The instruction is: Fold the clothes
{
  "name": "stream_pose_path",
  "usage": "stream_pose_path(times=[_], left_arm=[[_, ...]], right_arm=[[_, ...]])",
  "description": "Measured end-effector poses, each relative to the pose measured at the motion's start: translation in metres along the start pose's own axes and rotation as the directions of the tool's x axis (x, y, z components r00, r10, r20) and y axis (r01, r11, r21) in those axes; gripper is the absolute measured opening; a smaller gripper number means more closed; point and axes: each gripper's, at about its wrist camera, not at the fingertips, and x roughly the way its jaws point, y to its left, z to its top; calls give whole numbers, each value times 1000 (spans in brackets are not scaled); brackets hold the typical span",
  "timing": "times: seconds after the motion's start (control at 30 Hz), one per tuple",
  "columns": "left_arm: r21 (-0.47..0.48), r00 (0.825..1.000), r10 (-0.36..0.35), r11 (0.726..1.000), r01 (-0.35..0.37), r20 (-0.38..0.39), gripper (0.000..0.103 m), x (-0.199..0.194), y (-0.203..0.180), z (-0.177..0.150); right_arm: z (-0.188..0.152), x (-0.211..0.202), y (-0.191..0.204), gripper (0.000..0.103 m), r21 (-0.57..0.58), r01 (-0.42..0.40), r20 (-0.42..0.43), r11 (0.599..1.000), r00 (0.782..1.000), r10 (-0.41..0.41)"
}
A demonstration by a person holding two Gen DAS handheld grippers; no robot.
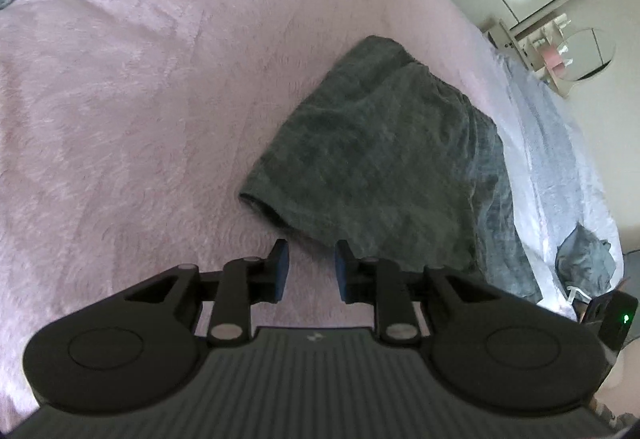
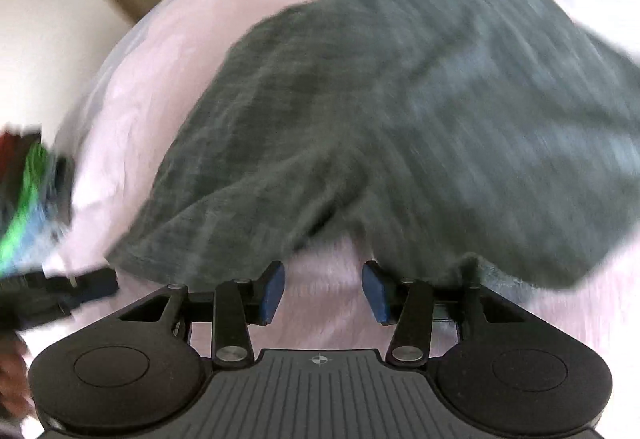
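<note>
One pink blanket [image 1: 140, 99] covers bed. Dark grey garment [image 1: 372, 151] lies folded on it near right edge. Left gripper [image 1: 308, 267] and right gripper [image 2: 323, 289] hover at near hem, fingers apart, empty.

L gripper [image 1: 308, 267]: jaws parted, narrow gap, nothing held betw. blue pads [image 1: 282, 265]; pointed fwd and down. R gripper [image 2: 323, 291]: jaws spread wider, nothing clamped, blue pads [image 2: 273, 291] exposed; view motion-blurred. A hand is glimpsed at lower-left edge of R view [image 2: 12, 379], blurred.
</note>
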Motion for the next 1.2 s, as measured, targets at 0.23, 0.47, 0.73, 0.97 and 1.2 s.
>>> stream_pose_path(times=[0.23, 0.47, 0.73, 0.97, 1.2], left_arm=[[148, 985, -95, 982, 116, -142, 25, -2, -31, -27], [173, 983, -112, 975, 137, -146, 27, 48, -58, -47], [-127, 954, -300, 946, 300, 13, 29, 75, -60, 32], [-7, 988, -153, 988, 153, -9, 30, 72, -56, 47], [-56, 980, -154, 987, 148, -123, 39, 81, -50, -4]], right_arm=[[5, -18, -22, 48, 217, -108, 25, 970, 994, 106], [-20, -72, -74, 48, 486, -125, 36, 865, 992, 123], [-14, -101, -101, 48, 543, -93, 74, 835, 995, 62], [-7, -102, -97, 48, 501, -89, 80, 861, 995, 56], [-18, -104, -110, 48, 512, -37, 42, 858, 999, 18]])
